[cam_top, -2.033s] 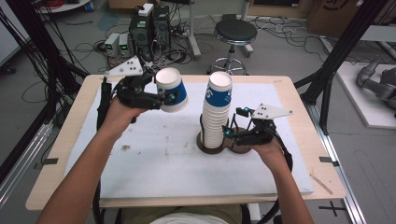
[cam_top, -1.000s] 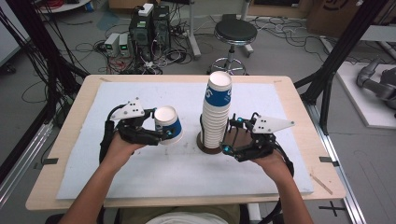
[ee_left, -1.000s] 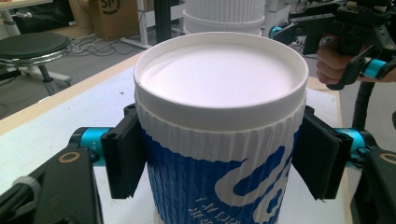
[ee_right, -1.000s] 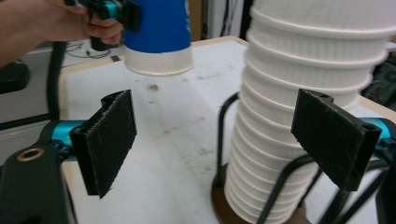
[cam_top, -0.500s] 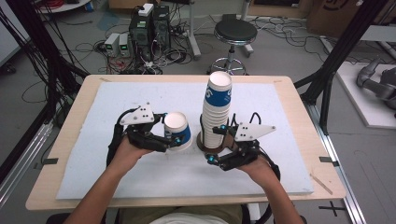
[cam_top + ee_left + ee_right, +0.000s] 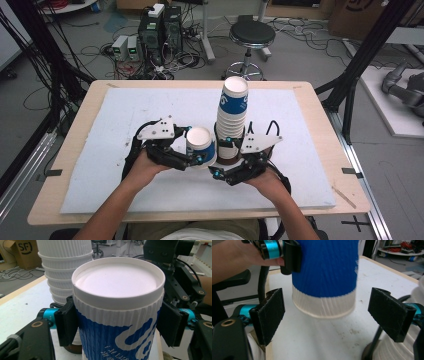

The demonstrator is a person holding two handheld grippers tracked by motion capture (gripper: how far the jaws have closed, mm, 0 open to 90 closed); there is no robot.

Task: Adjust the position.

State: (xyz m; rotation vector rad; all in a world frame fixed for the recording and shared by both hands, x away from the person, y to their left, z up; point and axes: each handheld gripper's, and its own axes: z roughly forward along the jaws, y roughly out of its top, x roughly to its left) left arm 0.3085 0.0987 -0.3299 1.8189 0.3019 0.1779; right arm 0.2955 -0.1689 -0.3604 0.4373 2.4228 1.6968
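Paper cup (image 6: 117, 315), light and crushable, sits clamped mid-sleeve in our left fingers (image 6: 65, 323); right fingers (image 6: 268, 315) gape apart.

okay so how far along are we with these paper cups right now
Done: one blue and white cup is off the stack and upside down, base up. In hand: the left gripper clamps it just above the white mat, while the right gripper waits open beneath its rim. Left: probably setting it down or handing it over, then the many cups on the stack.
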